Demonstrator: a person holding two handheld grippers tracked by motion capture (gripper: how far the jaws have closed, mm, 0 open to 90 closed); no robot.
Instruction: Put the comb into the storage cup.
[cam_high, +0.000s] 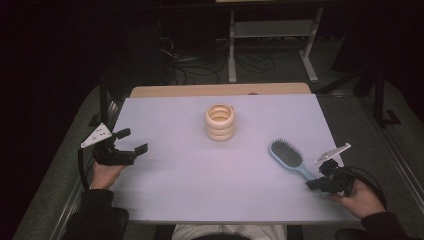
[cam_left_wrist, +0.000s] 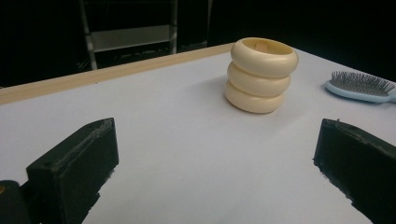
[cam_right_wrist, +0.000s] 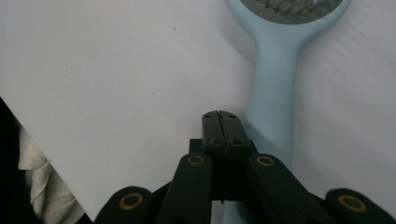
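- The right gripper (cam_high: 320, 181) sits by the near right corner of the table (cam_high: 200, 195). Its jaws are pressed together with nothing between them.
- The blue hairbrush (cam_high: 291, 160) lies flat near the right edge of the table, bristles up. Its handle points to the near right corner, and in the right gripper view the handle (cam_right_wrist: 275, 107) runs just beside the closed jaws and partly under them. I cannot tell if they touch.
- I think the step in hand is getting ready to pick up the hairbrush. It is not gripped yet.
- The next move, I think, needs the jaws to come apart, go around the thin handle, then squeeze.
- The left gripper (cam_high: 131, 141) waits by the left edge of the table. Its jaws are wide apart and hold nothing.
- Farther off, a cream holder made of three rings (cam_high: 220, 121) stands upright nearer the far edge, well apart from the hairbrush.
- Nothing stands in the way of the handle.
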